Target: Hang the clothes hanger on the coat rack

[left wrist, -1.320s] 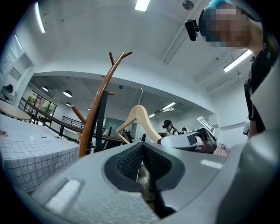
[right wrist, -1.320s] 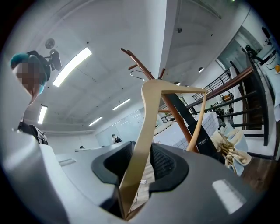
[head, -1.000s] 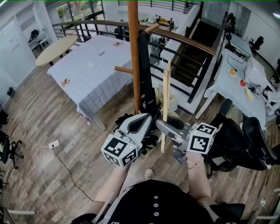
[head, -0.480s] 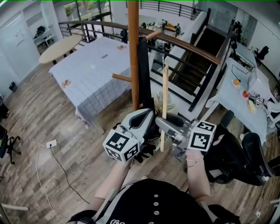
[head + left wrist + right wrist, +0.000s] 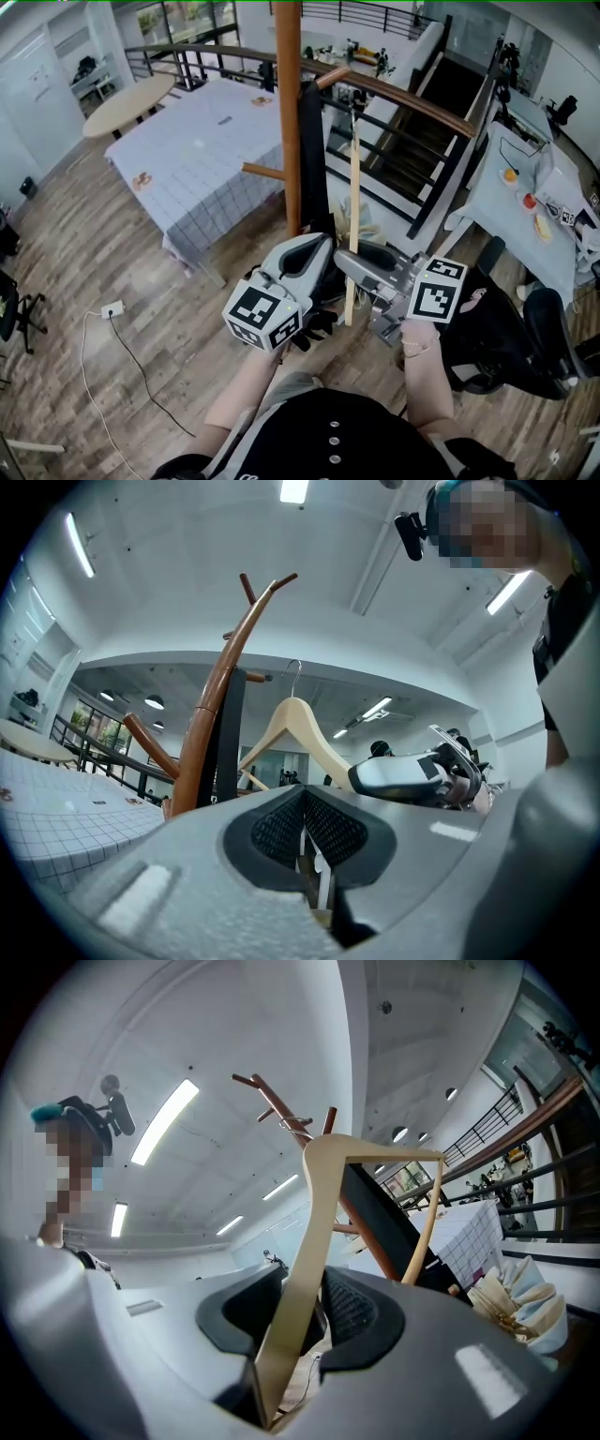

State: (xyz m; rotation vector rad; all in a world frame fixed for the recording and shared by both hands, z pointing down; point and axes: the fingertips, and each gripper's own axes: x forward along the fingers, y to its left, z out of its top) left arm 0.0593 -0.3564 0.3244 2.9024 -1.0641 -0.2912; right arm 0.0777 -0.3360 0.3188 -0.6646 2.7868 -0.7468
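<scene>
The hanger point(image 5: 311, 1241) is pale bare wood with a thin metal hook, standing upright just beside the brown coat rack point(image 5: 289, 112). My right gripper point(image 5: 302, 1314) is clamped on the lower part of one sloping arm, and the rest rises above my pads. My left gripper point(image 5: 305, 829) is pressed closed on nothing, near the hanger.

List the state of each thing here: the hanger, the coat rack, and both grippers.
wooden hanger: upright, clamped by one arm, not yet hung.
right gripper: shut on the wooden hanger.
left gripper: shut, nothing between its jaws.
coat rack: standing upright, with a black cloth hanging on it.
</scene>
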